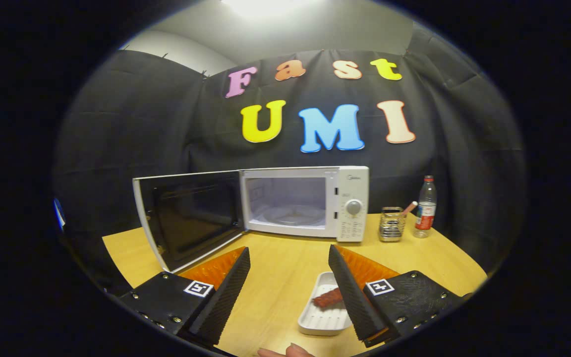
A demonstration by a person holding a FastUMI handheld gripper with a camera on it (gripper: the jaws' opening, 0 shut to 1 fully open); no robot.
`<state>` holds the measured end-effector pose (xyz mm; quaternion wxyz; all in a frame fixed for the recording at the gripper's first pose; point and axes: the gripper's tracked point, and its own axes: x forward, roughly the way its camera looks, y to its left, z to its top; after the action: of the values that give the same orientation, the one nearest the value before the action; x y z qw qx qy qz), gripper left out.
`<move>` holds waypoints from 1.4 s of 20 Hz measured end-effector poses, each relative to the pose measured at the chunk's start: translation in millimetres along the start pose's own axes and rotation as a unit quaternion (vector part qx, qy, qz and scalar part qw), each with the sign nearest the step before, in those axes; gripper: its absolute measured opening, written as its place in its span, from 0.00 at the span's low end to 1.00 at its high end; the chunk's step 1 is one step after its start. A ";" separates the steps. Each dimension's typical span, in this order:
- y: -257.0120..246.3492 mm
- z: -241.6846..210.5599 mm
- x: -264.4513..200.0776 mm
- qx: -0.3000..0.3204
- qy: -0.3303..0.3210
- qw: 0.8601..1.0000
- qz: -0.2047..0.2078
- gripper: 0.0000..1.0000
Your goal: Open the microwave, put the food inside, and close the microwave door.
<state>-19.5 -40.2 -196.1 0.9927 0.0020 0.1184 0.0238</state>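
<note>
At about nine o'clock from the fingers, the microwave door point(189, 220) stands swung wide, its dark window facing the wooden table point(285, 267); just right of it, near twelve o'clock and well beyond the fingers, the white microwave point(305, 203) shows an open cavity with the glass turntable point(293, 216) bare; its dial and keypad panel sit on the right side. The gripper point(289, 258) is spread wide and grips nothing. At roughly five o'clock, close against the inner face of the right finger, lies the white ridged tray point(319, 317) carrying a reddish sausage-like piece of food point(327, 297), partly hidden behind that finger. Farther right, near two o'clock, a wire holder point(392, 224) and a plastic bottle point(426, 207) stand just beside each other. Opening looks done; the pickup is likely next. To do it well, shift right to centre the tray between the fingers; pinch its walls, not the food; keep it level; clear the door edge going in.
</note>
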 end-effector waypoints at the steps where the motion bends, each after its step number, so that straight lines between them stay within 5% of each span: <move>1: -19.4 -3.1 0.0 0.001 0.000 1.000 -0.023 0.96; 5: -77.1 -28.0 8.3 -0.007 0.027 0.995 -0.091 0.96; 12: -88.8 -75.1 29.4 0.063 0.083 0.991 -0.082 0.98; 14: -83.5 -79.2 33.3 0.061 0.088 0.992 -0.071 0.87; 17: -79.0 -78.3 34.4 0.077 0.080 0.993 -0.051 0.52; 21: -79.5 -66.8 38.8 0.149 0.058 0.986 -0.035 0.27; 24: -71.7 -57.6 33.6 0.207 0.045 0.977 -0.010 0.14; 28: -52.8 -44.5 35.1 0.246 0.045 0.968 0.022 0.13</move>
<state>6.7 -91.4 -248.0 0.9544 0.2480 0.1654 0.0162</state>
